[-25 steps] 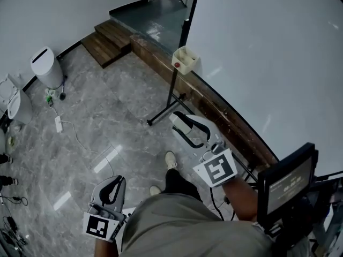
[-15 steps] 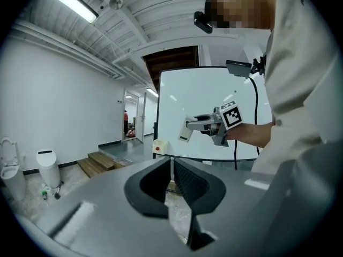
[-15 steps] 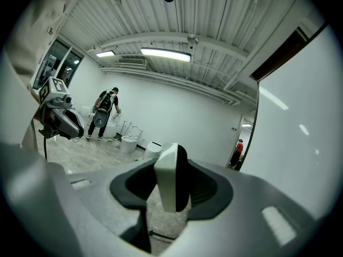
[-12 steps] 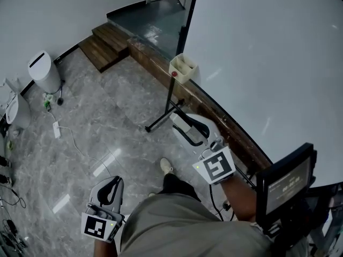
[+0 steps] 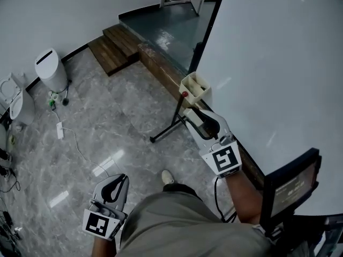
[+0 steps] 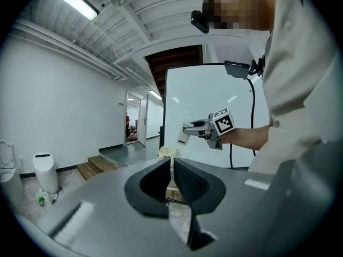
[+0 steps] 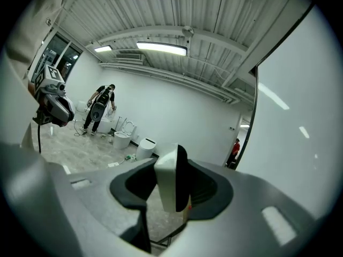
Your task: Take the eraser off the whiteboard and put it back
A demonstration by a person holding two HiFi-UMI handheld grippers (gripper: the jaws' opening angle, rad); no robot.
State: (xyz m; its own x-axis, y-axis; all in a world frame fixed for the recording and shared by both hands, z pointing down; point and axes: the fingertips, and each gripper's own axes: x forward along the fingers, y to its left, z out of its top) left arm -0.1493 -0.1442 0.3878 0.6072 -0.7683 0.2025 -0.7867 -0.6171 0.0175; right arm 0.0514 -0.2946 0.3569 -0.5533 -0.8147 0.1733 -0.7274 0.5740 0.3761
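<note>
The eraser (image 5: 192, 114), white with a black felt side, stands upright between the jaws of my right gripper (image 5: 199, 118); the right gripper view shows the eraser (image 7: 167, 181) clamped by both pads. It hangs just below the small beige tray (image 5: 194, 87) fixed at the whiteboard's (image 5: 278, 58) lower edge. My left gripper (image 5: 113, 188) hangs low at my left side over the floor, its jaws closed together with nothing in them. The left gripper view shows the right gripper (image 6: 186, 134) in front of the board.
The whiteboard's black stand leg (image 5: 166, 131) reaches onto the marble floor. Wooden steps (image 5: 115, 44) lie beyond it, a white bin (image 5: 51, 68) and a floor cable (image 5: 67, 135) to the left. A dark monitor (image 5: 289, 186) is at my right. A person (image 7: 101, 108) stands far off.
My right gripper has carried the eraser forward and up, close under the beige tray. The left gripper moved forward with my body, staying low.
</note>
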